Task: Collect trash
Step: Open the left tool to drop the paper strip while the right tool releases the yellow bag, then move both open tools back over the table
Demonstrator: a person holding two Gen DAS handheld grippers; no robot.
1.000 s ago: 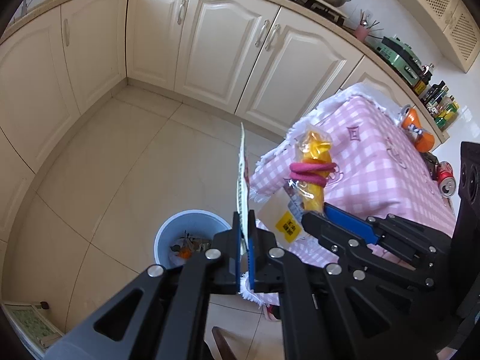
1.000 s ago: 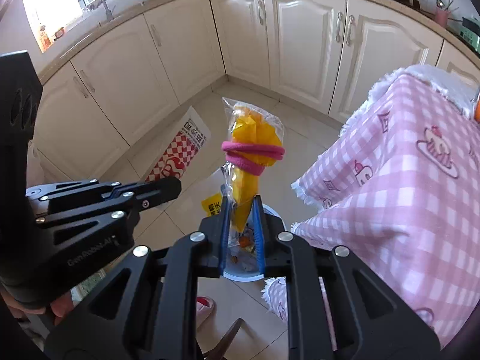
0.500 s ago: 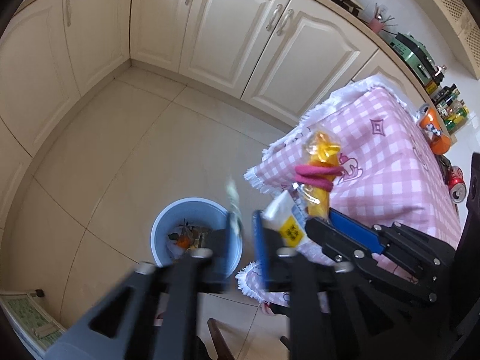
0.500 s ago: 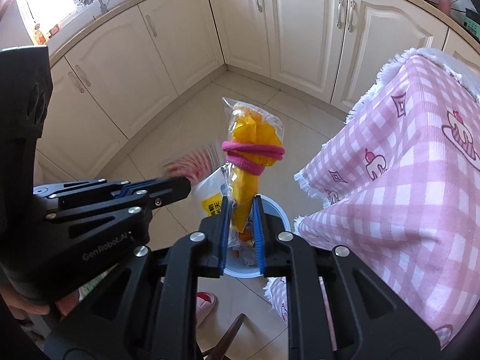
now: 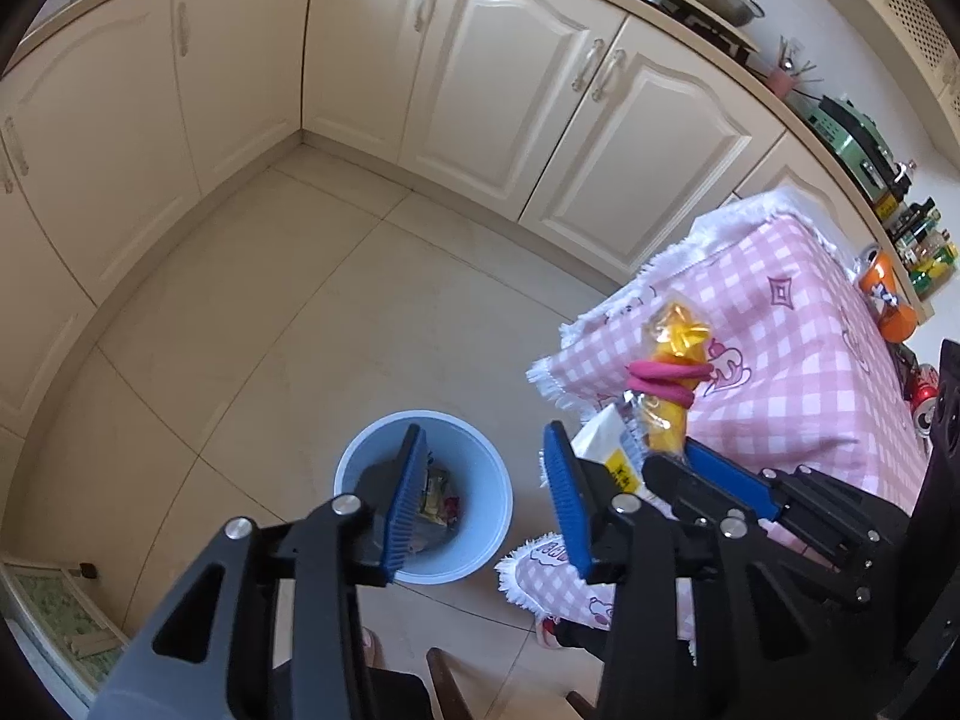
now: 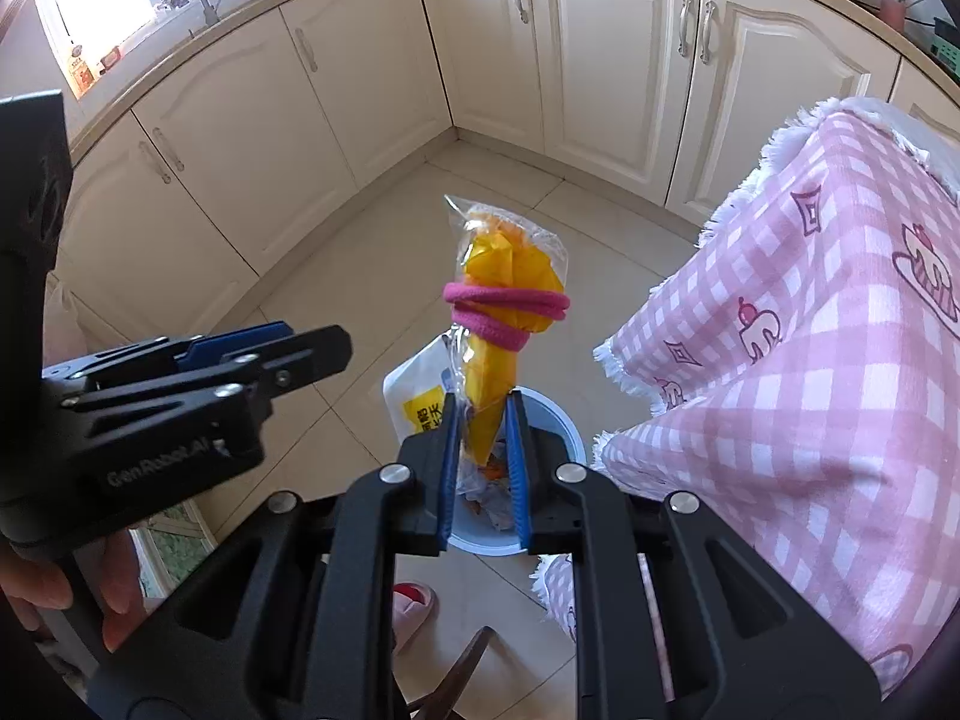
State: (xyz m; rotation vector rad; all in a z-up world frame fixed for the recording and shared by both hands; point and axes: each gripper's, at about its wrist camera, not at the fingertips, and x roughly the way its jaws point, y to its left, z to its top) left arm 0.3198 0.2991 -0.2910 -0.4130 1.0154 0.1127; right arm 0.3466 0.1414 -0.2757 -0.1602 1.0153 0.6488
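Note:
My left gripper (image 5: 483,468) is open and empty, right above a light blue trash bin (image 5: 360,462) on the tiled floor; the bin holds several wrappers. My right gripper (image 6: 483,420) is shut on a yellow snack bag (image 6: 504,312) in clear plastic, bound with a pink hair tie, held upright over the bin (image 6: 564,426). The bag also shows in the left wrist view (image 5: 672,360). A white packet with a yellow label (image 6: 420,390) hangs beside the bag; what holds it is hidden.
A table with a pink checked cloth (image 5: 810,372) stands right of the bin, with an orange soda can (image 5: 888,300) and a red can (image 5: 924,402) on it. Cream cabinets (image 5: 510,90) line the far walls. A slipper (image 6: 411,606) lies near the bin.
My left gripper held a red-checked flat wrapper, then opened; the wrapper is gone from its fingers. The right gripper kept its hold on the yellow bag.

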